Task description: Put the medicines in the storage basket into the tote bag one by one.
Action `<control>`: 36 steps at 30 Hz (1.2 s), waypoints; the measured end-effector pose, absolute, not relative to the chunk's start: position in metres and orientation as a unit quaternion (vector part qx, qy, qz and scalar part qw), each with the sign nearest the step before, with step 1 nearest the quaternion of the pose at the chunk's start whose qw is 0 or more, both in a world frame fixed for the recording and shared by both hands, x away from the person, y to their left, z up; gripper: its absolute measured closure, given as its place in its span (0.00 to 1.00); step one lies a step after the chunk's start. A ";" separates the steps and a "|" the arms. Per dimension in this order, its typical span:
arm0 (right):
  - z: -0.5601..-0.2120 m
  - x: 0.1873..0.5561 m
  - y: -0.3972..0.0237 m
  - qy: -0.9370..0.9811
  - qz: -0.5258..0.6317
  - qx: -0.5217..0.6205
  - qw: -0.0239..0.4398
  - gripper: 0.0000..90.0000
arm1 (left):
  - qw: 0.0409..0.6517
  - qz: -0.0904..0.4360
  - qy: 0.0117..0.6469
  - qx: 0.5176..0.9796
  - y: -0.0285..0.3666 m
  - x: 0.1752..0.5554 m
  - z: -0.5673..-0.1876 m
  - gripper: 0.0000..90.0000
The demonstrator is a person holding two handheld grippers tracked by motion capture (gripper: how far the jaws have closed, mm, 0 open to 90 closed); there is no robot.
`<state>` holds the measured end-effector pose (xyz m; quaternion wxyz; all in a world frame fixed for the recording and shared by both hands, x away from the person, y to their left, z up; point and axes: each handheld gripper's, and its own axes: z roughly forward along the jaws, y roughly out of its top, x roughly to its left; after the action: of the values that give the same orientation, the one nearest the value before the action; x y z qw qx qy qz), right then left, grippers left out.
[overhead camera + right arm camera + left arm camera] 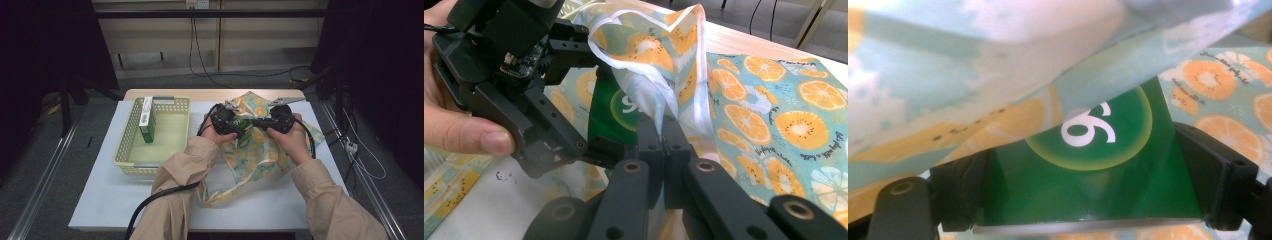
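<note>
A cloth bag printed with orange slices lies on the white table under both hands. My left gripper is shut on a green box marked with a white numeral, and holds it at the bag's mouth. In the left gripper view the green box sits squarely between both jaws, with the bag's fabric draped over its far end. My right gripper is shut on the bag's white-edged rim and lifts it. The left gripper and green box sit just beyond.
A pale yellow-green basket stands on the left of the table with a green and white carton upright inside it. The bag's handles trail toward the front edge. Cables run from both grippers.
</note>
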<state>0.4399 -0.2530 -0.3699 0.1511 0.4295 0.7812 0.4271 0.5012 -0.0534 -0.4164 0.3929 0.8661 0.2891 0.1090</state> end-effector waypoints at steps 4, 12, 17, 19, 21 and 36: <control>-0.371 0.440 -0.252 0.782 0.428 0.429 0.150 1.00 | 0.387 0.121 0.294 0.865 -0.056 0.503 -0.416 0.19; -0.371 0.441 -0.252 0.781 0.429 0.429 0.149 1.00 | 0.392 0.117 0.291 0.865 -0.061 0.510 -0.417 0.19; -0.372 0.442 -0.253 0.780 0.429 0.431 0.149 1.00 | 0.396 0.117 0.295 0.862 -0.067 0.514 -0.418 0.18; -0.372 0.442 -0.254 0.778 0.430 0.433 0.150 1.00 | 0.397 0.117 0.296 0.861 -0.071 0.516 -0.418 0.18; -0.372 0.443 -0.255 0.777 0.429 0.434 0.151 1.00 | 0.398 0.119 0.298 0.859 -0.073 0.517 -0.418 0.18; -0.375 0.445 -0.255 0.776 0.429 0.436 0.154 1.00 | 0.404 0.097 0.296 0.860 -0.061 0.506 -0.414 0.15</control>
<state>0.4447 -0.2550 -0.3748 0.1545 0.4362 0.7759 0.4287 0.5064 -0.0612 -0.4145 0.4040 0.8600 0.2964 0.0970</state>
